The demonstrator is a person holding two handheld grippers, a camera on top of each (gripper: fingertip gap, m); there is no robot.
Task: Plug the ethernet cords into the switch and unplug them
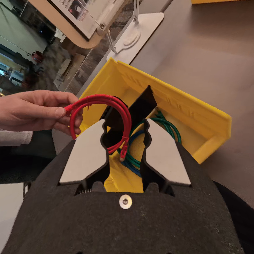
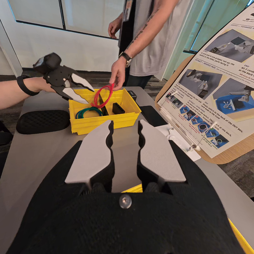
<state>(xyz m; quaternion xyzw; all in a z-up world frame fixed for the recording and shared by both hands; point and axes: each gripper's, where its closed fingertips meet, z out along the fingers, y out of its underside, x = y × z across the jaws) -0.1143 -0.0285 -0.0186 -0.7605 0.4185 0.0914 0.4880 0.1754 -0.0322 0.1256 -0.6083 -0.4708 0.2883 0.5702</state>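
Observation:
A yellow bin (image 2: 104,121) on the grey table has a black divider (image 2: 102,104). The black switch (image 2: 118,109) lies in its right compartment. Coiled green and blue cords (image 2: 89,112) lie in the left one. A standing person's hand (image 2: 118,77) holds a coiled red cord (image 2: 103,96) above the bin. My left gripper (image 1: 124,121) is open and empty just over the bin, next to the red cord (image 1: 101,99); it also shows in the right wrist view (image 2: 91,96). My right gripper (image 2: 125,121) is open and empty above the table, in front of the bin.
A black padded rest (image 2: 42,121) lies left of the bin. An instruction board (image 2: 206,96) on a white stand (image 1: 137,34) stands at the right. A black flat pad (image 2: 151,115) and a small black box (image 2: 132,94) sit behind the bin. Another yellow bin edge (image 2: 134,189) shows under my right gripper. There is about 35 cm between the tips of the two grippers.

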